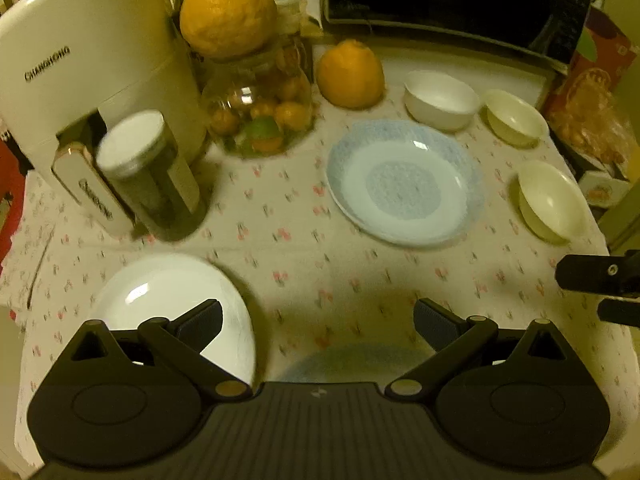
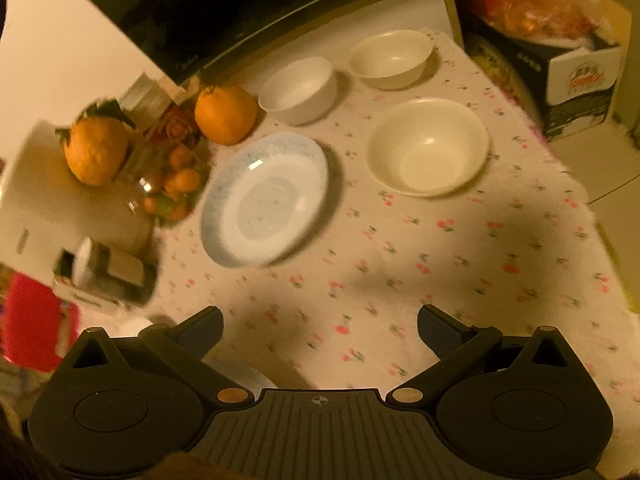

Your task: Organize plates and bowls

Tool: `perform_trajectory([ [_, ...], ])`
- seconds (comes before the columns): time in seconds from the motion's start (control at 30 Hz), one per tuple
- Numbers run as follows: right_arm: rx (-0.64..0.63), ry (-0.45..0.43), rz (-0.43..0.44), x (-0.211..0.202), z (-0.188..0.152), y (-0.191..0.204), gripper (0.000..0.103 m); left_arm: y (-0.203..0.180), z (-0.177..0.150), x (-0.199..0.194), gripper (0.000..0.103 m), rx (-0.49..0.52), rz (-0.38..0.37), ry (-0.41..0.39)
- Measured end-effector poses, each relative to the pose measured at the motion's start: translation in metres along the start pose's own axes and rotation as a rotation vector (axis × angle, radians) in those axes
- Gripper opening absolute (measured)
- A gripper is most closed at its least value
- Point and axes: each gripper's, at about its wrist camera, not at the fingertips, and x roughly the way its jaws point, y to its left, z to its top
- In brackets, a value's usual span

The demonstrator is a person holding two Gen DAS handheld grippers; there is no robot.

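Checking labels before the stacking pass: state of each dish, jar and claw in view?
blue-patterned plate: upright on the cloth, empty, alone.
white plate: flat on the cloth, empty, partly behind the left claw's finger.
white bowl: upright, empty.
far cream bowl: upright, empty.
near cream bowl: upright, empty, unstacked.
glass jar: holds small fruit, orange on top.
lidded jar: closed.
left claw: open, holding nothing.
right claw: open, holding nothing.

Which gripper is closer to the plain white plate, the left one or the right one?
Left. The left gripper hangs open with one finger over the white plate's rim. The right gripper, also open, is off to that plate's right, over bare cloth.
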Motion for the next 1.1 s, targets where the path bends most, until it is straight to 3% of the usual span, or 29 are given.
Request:
perform_trajectory([
  [0.1, 0.062, 0.027, 0.099, 0.015, 0.011, -0.008, 0.103, 0.003, 0.01, 0.005, 0.091, 0.018, 0.035, -0.053],
  [0.27, 0.14, 0.049, 0.165, 0.035, 0.03, -0.017, 0.103, 0.013, 0.029, 0.027, 0.09, -0.028, 0.015, -0.003],
  [0.47, 0.22, 0.028, 0.275, 0.052, 0.045, -0.027, 0.103, 0.028, 0.04, 0.058, 0.092, -0.171, -0.077, 0.039],
  [0.57, 0.237, 0.029, 0.337, 0.061, 0.047, -0.032, 0.103, 0.034, 0.038, 0.072, 0.087, -0.253, -0.148, 0.021],
  [0.63, 0.243, 0.039, 0.337, 0.07, 0.051, -0.03, 0.103, 0.035, 0.039, 0.08, 0.08, -0.275, -0.187, 0.012],
  [0.83, 0.256, 0.033, 0.321, 0.091, 0.056, -0.03, 0.103, 0.035, 0.046, 0.096, 0.076, -0.361, -0.281, -0.035],
  [1.1, 0.311, -0.032, 0.302, 0.108, 0.063, -0.041, 0.097, 0.042, 0.041, 0.12, 0.048, -0.445, -0.313, -0.038],
])
